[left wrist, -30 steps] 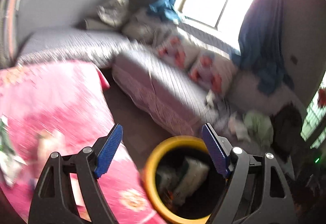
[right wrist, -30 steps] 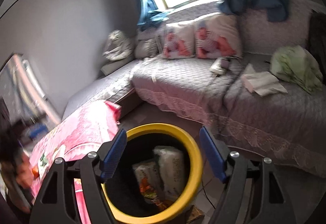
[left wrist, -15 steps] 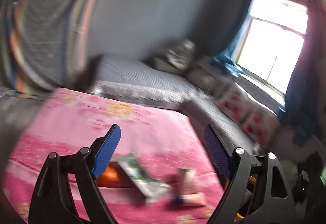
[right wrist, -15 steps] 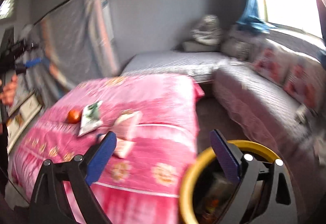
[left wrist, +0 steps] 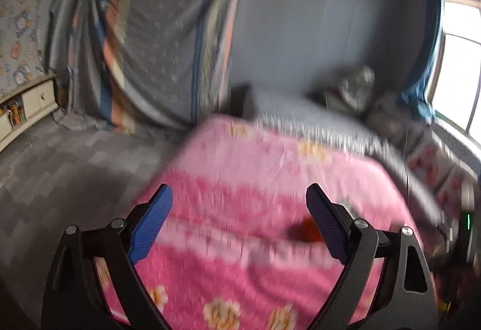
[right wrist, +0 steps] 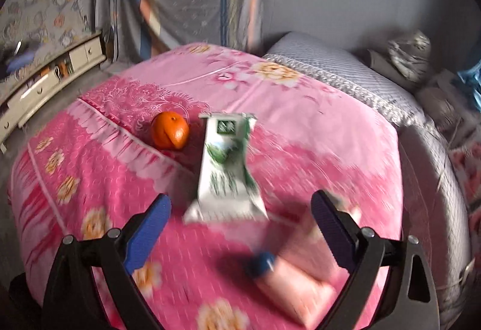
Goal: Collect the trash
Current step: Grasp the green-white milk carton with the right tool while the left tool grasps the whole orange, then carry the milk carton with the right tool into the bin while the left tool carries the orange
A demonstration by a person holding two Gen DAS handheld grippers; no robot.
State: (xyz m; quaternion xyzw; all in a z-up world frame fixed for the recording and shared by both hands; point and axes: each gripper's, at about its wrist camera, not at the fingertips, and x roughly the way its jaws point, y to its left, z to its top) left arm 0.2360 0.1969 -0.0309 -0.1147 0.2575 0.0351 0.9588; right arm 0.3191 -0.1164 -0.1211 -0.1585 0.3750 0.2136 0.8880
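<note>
White-green wrapper [right wrist: 227, 167], label characters blurred, unreadable.

cover [right wrist: 300, 131]: pink floral cloth, matt, lightly textured
packet [right wrist: 227, 167]: white-green wrapper, crinkled, faint sheen
orange [right wrist: 170, 130]: smooth, glossy peel
pouch [right wrist: 297, 285]: pink, smooth, blurred
pads [right wrist: 147, 235]: blue, ribbed, matt
sofa [right wrist: 345, 74]: grey quilted cloth

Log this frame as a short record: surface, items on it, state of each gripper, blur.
surface: pink floral cloth
items: orange; green-and-white wrapper; pink packet, blue cap
left gripper: jaws wide, just been opening, nothing between them
right gripper: jaws wide, just been opening, above wrapper and packet, gripping nothing
blur: heavy in left view, partial in right
</note>
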